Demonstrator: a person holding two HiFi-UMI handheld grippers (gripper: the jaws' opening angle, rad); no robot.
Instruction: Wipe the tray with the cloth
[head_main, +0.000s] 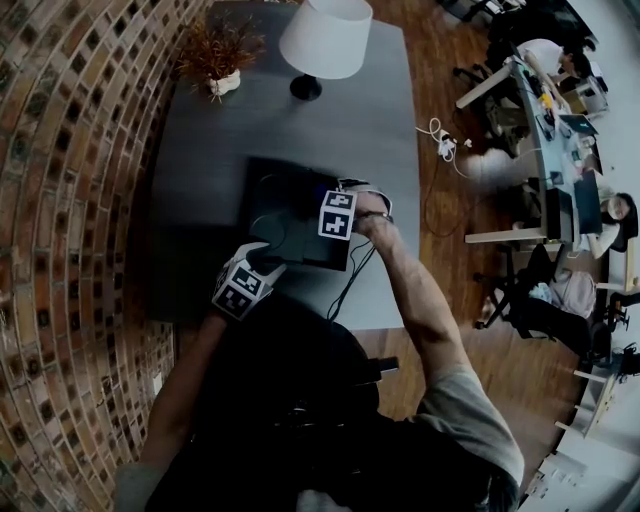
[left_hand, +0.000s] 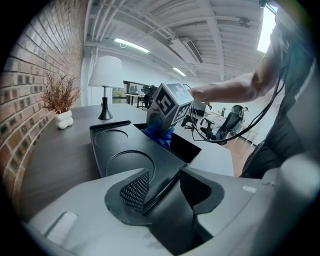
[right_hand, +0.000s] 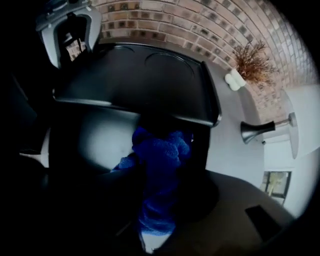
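Grey table (head_main: 300, 130) beside brick wall (head_main: 70, 150). Left gripper (left_hand: 159, 192) jaws clamped on black tray (left_hand: 115, 145) near edge. Right gripper (right_hand: 152, 212) jaws closed on blue cloth (right_hand: 160, 155) inside the tray.

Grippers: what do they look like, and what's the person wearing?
The left gripper is pale grey with dark jaws and a dotted pad. The right gripper carries a cube with black-and-white square markers, and black cables trail from it. The person wears grey short sleeves.

Grey table (head_main: 300, 140) with black tray (head_main: 275, 190), white-shaded lamp (head_main: 325, 38) and small potted dried plant (head_main: 220, 60)
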